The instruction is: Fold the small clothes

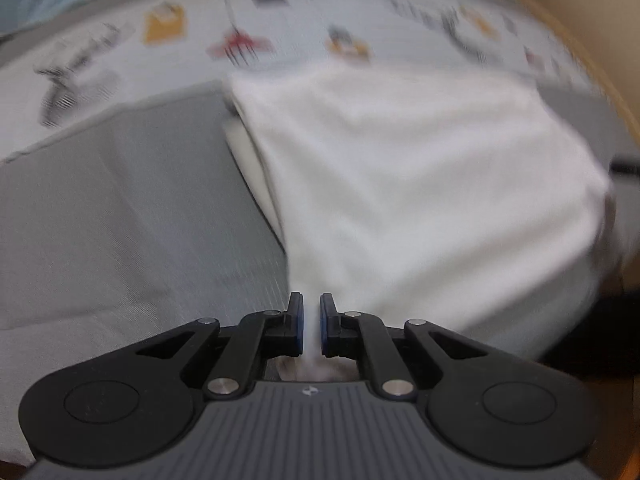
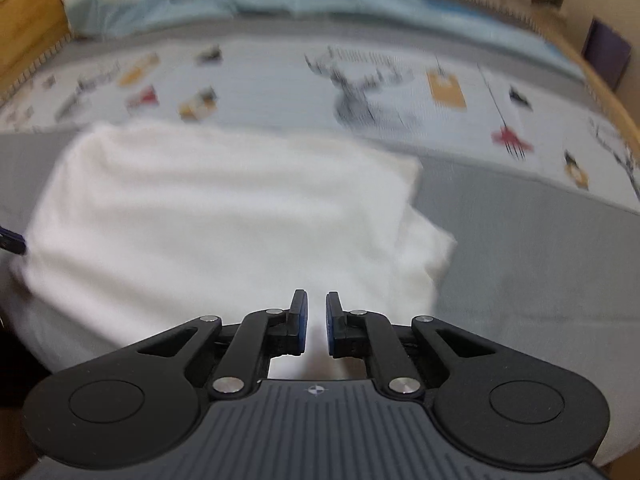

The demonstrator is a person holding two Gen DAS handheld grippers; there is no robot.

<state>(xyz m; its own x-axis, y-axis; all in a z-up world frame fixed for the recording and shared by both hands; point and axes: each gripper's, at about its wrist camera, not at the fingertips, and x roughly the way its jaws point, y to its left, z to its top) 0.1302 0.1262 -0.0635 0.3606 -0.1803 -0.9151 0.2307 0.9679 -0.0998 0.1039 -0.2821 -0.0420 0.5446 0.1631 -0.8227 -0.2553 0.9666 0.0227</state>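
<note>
A white garment lies spread on the bed and rises toward both grippers at its near edge. My left gripper is shut on the garment's near left corner, with cloth pinched between the blue pads. In the right wrist view the same white garment fills the middle. My right gripper is shut on its near right edge, cloth showing between the pads. A bit of the left gripper shows at the far left edge of the right wrist view. Both views are motion-blurred.
The garment lies on a grey bedspread with a printed pale sheet behind it. A light blue blanket is bunched at the head of the bed. A wooden bed frame runs along the right side.
</note>
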